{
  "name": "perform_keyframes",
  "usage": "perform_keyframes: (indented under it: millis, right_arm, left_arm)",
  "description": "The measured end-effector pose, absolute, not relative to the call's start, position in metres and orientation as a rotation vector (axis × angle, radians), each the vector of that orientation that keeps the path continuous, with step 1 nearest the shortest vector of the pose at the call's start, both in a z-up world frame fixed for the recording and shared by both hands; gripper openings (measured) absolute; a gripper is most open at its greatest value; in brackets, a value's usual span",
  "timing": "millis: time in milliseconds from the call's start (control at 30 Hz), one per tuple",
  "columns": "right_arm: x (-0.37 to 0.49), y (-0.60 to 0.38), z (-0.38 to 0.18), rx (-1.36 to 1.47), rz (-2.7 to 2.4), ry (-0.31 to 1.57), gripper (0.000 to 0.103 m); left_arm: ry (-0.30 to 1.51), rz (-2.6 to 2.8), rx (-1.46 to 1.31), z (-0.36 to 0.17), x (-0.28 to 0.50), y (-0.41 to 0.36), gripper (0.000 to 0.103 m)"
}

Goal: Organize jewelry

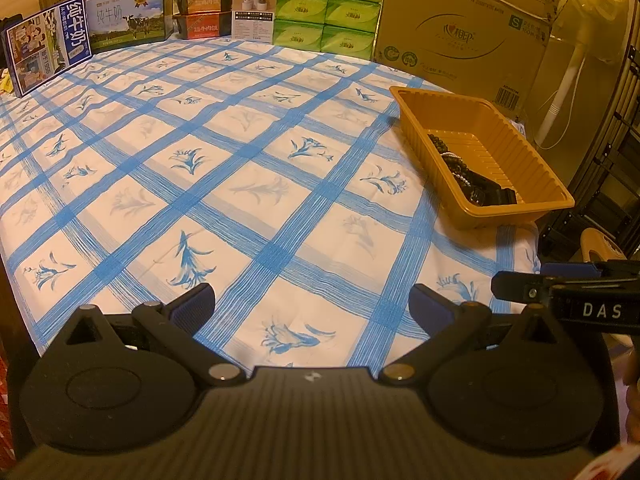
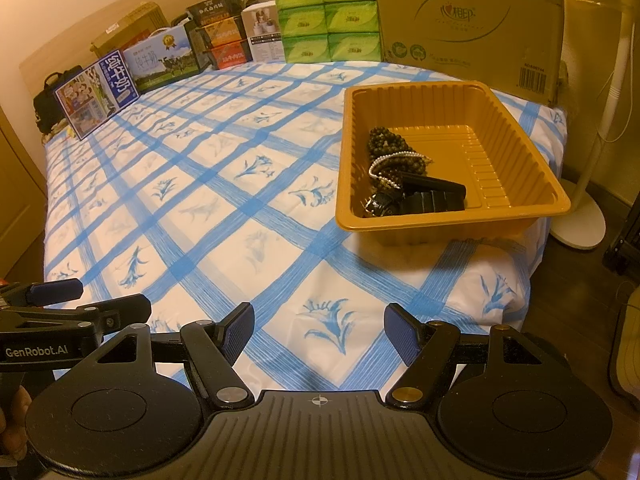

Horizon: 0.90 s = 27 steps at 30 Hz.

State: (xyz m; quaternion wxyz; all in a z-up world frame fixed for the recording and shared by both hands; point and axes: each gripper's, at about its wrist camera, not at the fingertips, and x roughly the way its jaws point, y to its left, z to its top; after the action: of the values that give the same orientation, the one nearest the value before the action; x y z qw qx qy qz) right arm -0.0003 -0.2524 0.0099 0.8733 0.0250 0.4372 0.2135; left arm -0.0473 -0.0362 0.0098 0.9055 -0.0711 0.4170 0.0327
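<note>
A bed covered by a white sheet (image 2: 224, 216) with blue checks and blue flower prints fills both views. Near its right edge sits a yellow plastic tray (image 2: 516, 204), and the jewelry is heaped in the tray's left half: a string of dark beads (image 2: 386, 144) at the far end, a thin chain of pale pearls (image 2: 394, 158) looped across it, and some black pieces (image 2: 434, 196) at the near end (their exact kind is too dark to tell). The tray's right half is bare ribbed plastic. The left gripper (image 1: 312, 304) hangs above the near part of the sheet with its blue-padded jaws spread wide and nothing between them. The right gripper (image 2: 319, 330) is just beside it, to its right, its jaws likewise spread apart and holding nothing, with the tray beyond it and slightly right. Each camera catches the other tool at its frame edge. Along the far edge of the bed stand milk cartons (image 2: 96, 94), stacked dark food boxes (image 2: 220, 36), green tissue packs (image 2: 326, 20) and a large cardboard box (image 2: 468, 20). A white fan stand (image 2: 580, 216) is on the floor to the right of the bed.
</note>
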Motion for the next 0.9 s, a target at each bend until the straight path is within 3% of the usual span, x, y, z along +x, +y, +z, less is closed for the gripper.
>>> perform_keyframes:
  millis: [900]
  right_arm:
    - [-0.0002,-0.2539,0.0102,0.053,0.447,0.914,0.072]
  left_arm:
    - [0.859,0.064,-0.149,0.0118,-0.0472,-0.0369,0.102]
